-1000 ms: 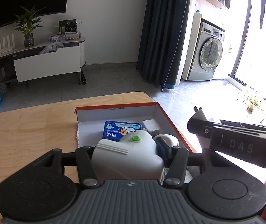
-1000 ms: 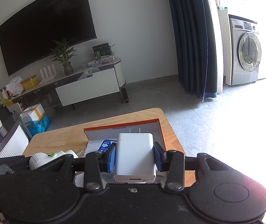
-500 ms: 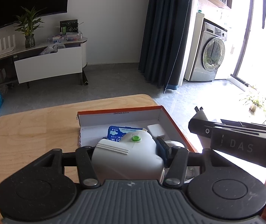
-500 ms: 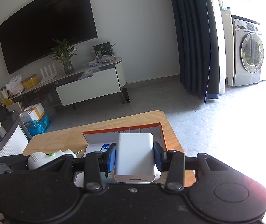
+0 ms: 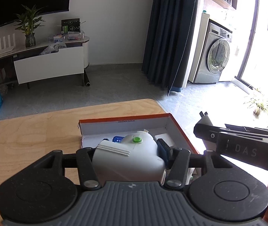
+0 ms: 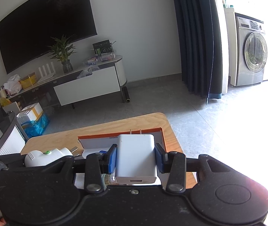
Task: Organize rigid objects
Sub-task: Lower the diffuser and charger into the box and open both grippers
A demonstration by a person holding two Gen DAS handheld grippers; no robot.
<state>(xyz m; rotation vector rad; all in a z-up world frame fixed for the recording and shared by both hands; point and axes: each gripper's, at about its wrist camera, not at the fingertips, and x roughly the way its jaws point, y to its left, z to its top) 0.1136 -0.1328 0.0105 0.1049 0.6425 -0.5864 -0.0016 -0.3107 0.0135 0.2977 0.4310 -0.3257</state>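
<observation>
My left gripper [image 5: 128, 149] is shut on a white plug adapter [image 5: 130, 160] with a green button, held above the near end of an orange-rimmed cardboard box [image 5: 126, 125] on the wooden table [image 5: 39, 131]. My right gripper [image 6: 135, 157] is shut on a white USB charger block [image 6: 135, 158], prongs pointing forward, over the same box [image 6: 96, 143]. The two grippers hang side by side, the right one [image 5: 237, 141] showing at the right of the left wrist view. A blue packet [image 5: 117, 139] lies in the box, mostly hidden behind the adapter.
The table's rounded far edge [image 5: 149, 101] drops to a grey tiled floor. Beyond it stand a white TV stand [image 5: 49, 67], a dark curtain [image 5: 171, 37] and a washing machine [image 5: 216, 60]. Bare wood lies left of the box.
Both grippers have drawn back a little from the box, keeping their loads. The box sits lower and smaller in both views, and the adapter hides more of the blue packet.
</observation>
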